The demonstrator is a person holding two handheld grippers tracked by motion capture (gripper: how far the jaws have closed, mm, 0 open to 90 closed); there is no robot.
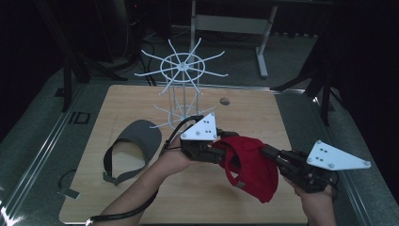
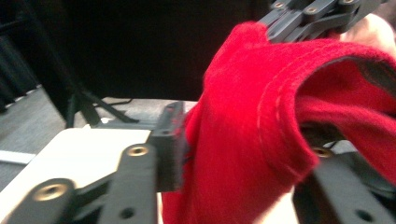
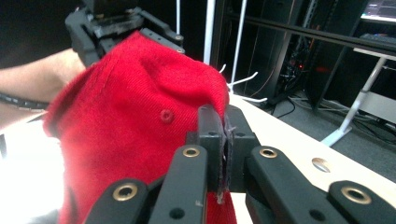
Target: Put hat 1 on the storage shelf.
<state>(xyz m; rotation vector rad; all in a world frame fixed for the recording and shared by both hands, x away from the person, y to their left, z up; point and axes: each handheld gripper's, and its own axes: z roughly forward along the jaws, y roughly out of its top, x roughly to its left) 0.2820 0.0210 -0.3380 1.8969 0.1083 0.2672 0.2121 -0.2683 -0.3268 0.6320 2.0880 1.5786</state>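
A red cap [image 1: 249, 165] hangs in the air over the front of the table, between the two grippers. My right gripper [image 1: 268, 151] comes in from the right and is shut on a thin fold of the cap's cloth; in the right gripper view its jaws [image 3: 224, 135] stand pressed together on the red cap [image 3: 140, 116]. My left gripper [image 1: 219, 153] reaches in from the left. In the left gripper view its jaws [image 2: 246, 142] stand apart, with the bulky red cap [image 2: 261, 130] lying loosely between them.
A grey visor [image 1: 141, 136] lies on the wooden table [image 1: 141, 197] to the left of my hands. A white wire rack [image 1: 183, 70] with several hooked arms stands at the back middle. A small hole [image 1: 225, 100] marks the tabletop behind the grippers.
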